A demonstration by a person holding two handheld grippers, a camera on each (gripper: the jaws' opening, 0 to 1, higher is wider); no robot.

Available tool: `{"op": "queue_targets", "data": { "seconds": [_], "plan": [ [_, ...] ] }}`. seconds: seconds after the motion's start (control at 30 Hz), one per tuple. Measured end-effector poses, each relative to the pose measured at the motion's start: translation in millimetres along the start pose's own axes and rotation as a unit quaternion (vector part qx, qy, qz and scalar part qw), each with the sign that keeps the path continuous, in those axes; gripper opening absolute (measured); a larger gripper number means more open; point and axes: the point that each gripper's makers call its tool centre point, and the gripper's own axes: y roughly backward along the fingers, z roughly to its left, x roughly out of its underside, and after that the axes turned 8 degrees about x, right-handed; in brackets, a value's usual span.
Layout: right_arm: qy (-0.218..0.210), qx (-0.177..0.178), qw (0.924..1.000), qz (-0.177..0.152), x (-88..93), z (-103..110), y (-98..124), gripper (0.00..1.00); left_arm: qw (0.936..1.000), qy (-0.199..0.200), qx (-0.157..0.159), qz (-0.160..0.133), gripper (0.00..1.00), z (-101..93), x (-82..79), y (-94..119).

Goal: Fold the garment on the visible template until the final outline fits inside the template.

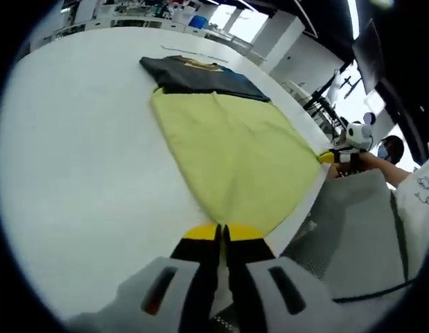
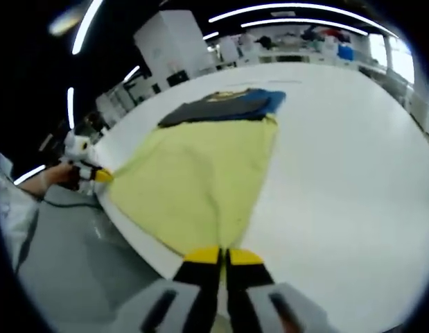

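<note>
The garment (image 1: pixel 231 149), yellow-green cloth, lay flat on the white table (image 1: pixel 82 159), its near hem at the table edge and its far end against a dark folded item (image 1: pixel 200 76). No separate template outline could be made out.

Handling judgement: thin, soft and light; it would drape and wrinkle, not hold shape, and might slide on the smooth table. Corners and hem edges looked the best places to pinch.

The left claw (image 1: pixel 222 236) was clenched on one near corner of the garment. The right claw (image 2: pixel 223 258) was likewise clenched on the other near corner.

In the left gripper view, the right claw appeared at the far right, at the cloth's corner over the table edge. In the right gripper view, the left claw (image 2: pixel 100 175) showed at the left, with a shelving unit (image 2: pixel 172 45) beyond.
</note>
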Motion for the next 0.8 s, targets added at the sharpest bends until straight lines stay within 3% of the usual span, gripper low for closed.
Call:
{"op": "queue_targets", "data": {
  "seconds": [0.13,0.47,0.8],
  "plan": [
    [0.000,-0.005,1.0000,-0.003,-6.3,2.2,6.2,0.00,1.0000,-0.005,0.004,-0.004,0.00,-3.9,-5.4,5.5],
    [-0.031,-0.035,0.9978,-0.047,-34.1,8.4,26.2,0.00,0.9996,0.001,0.012,-0.024,0.00,-12.7,-22.1,21.9],
    [-0.071,-0.058,0.9942,-0.057,-32.2,26.4,55.7,0.00,0.9982,0.023,0.023,-0.050,0.00,-26.3,-26.7,45.3]
  ]
}}
